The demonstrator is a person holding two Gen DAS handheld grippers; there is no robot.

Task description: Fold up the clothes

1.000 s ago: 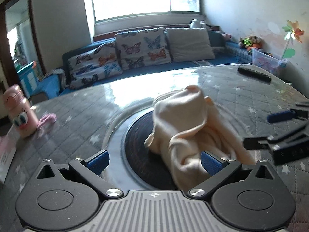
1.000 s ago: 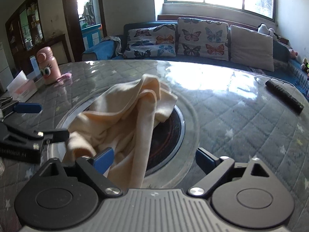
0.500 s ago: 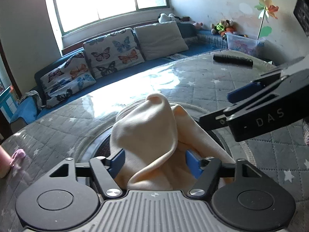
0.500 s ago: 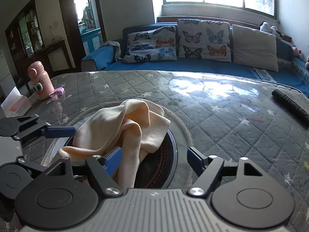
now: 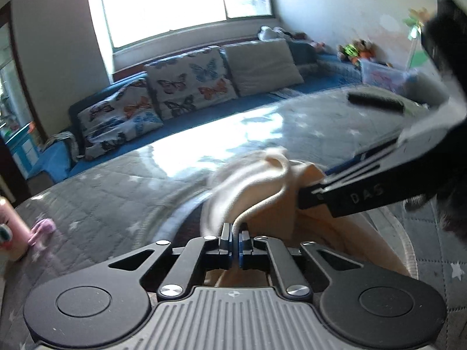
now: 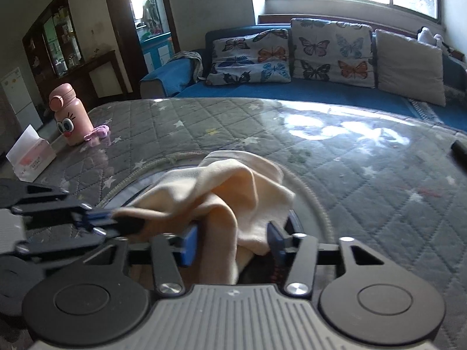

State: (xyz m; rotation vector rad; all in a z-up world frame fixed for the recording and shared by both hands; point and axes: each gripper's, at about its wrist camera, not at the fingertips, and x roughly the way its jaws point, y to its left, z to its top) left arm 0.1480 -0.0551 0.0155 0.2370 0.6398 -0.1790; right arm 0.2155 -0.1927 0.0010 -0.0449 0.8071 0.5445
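Note:
A crumpled cream cloth (image 5: 256, 180) lies in a heap on the round table's dark centre disc. My left gripper (image 5: 235, 233) is shut on a thin edge of the cloth, which rises from between its jaws. My right gripper (image 6: 232, 240) is open, its blue pads on either side of a hanging fold of the cloth (image 6: 233, 192). The right gripper also shows in the left wrist view (image 5: 364, 192), close on the right. The left gripper shows in the right wrist view (image 6: 96, 218) at the cloth's left end.
The table has a grey quilted cover with stars (image 6: 364, 180). A pink bottle (image 6: 70, 116), a pink scrunchie (image 6: 97, 132) and a tissue box (image 6: 30, 154) stand at its left. A black remote (image 5: 376, 102) lies at far right. A blue sofa with butterfly cushions (image 6: 292, 52) is behind.
My left gripper has closed on the cloth's edge. My right gripper has narrowed around a fold of the cloth and come closer to the left one.

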